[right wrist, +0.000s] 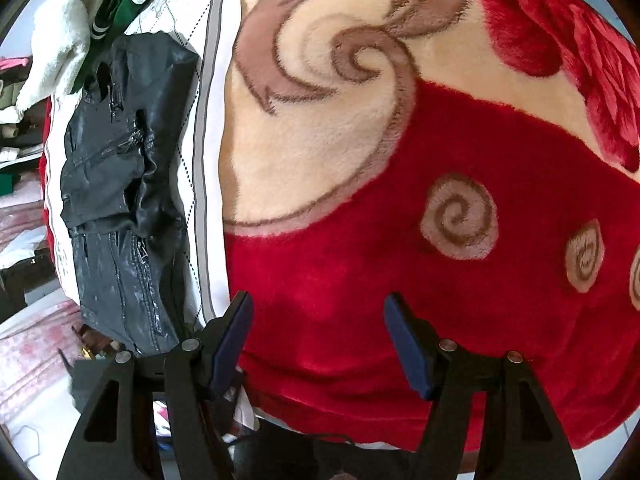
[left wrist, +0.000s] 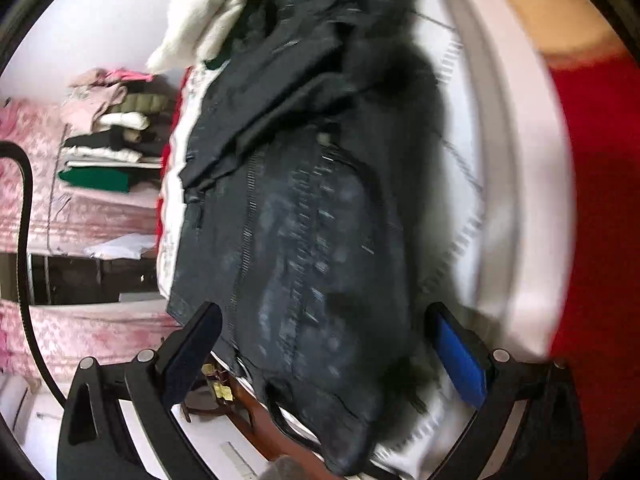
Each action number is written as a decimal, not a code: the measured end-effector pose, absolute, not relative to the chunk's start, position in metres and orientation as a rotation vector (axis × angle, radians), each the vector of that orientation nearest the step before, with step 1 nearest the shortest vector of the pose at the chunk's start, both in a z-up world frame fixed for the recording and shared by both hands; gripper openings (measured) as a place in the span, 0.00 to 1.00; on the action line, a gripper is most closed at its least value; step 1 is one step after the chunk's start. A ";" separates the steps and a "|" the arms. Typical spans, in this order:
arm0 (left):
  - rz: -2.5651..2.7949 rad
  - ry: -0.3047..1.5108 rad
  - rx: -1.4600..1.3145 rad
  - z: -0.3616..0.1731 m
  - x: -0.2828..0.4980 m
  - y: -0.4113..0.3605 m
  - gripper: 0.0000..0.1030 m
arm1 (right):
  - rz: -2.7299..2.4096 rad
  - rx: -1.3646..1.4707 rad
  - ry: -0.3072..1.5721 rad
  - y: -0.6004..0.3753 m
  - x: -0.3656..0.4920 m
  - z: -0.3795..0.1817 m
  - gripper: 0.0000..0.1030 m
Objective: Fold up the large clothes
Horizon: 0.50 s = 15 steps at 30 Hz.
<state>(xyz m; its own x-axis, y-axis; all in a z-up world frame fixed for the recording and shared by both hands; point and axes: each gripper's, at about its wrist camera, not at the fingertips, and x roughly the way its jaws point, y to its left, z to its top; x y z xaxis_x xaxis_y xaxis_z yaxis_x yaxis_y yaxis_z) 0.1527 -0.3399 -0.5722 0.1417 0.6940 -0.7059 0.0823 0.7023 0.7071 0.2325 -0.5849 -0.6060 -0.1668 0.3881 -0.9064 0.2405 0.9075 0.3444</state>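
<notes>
Left wrist view: the left gripper (left wrist: 324, 356) hangs with jaws wide and empty over a black leather-look jacket (left wrist: 304, 208) lying on the bed's white sheet (left wrist: 472, 184). It looks heavy, slick and creased, so the hem edge seems the best hold.

Right wrist view: the right gripper (right wrist: 318, 340), jaws wide and empty, hovers above a plush red-and-cream blanket (right wrist: 360, 208), well right of the jacket.

We are listing the left hand-held gripper (left wrist: 324, 344): black frame showing silver screws, blue pads (left wrist: 460, 360), black cable (left wrist: 26, 216). The right hand-held gripper (right wrist: 318, 340) is matching: black, blue-padded, silver-screwed.
</notes>
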 end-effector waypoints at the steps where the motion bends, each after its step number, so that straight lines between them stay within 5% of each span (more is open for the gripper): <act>1: 0.508 1.375 0.700 -0.573 0.156 -0.337 1.00 | 0.137 0.476 1.760 -0.584 0.232 -0.607 0.67; 9: 0.510 1.386 0.543 -0.569 0.177 -0.288 0.99 | 0.219 0.560 1.725 -0.560 0.251 -0.617 0.67; 11: 0.469 1.370 0.435 -0.555 0.173 -0.277 0.78 | 0.288 0.603 1.680 -0.545 0.266 -0.618 0.67; 13: 0.366 1.368 0.291 -0.540 0.167 -0.268 0.24 | 0.342 0.646 1.646 -0.532 0.279 -0.621 0.67; 15: 0.326 1.350 0.260 -0.528 0.164 -0.268 0.09 | 0.420 0.727 1.604 -0.518 0.293 -0.626 0.67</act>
<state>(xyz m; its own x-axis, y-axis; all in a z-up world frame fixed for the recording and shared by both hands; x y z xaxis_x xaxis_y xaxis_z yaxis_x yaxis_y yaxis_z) 0.1638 -0.2680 -0.5282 0.1859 0.3758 -0.9079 -0.0797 0.9267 0.3673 0.2934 -0.5176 -0.6262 -0.0383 0.6657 -0.7453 0.2146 0.7339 0.6445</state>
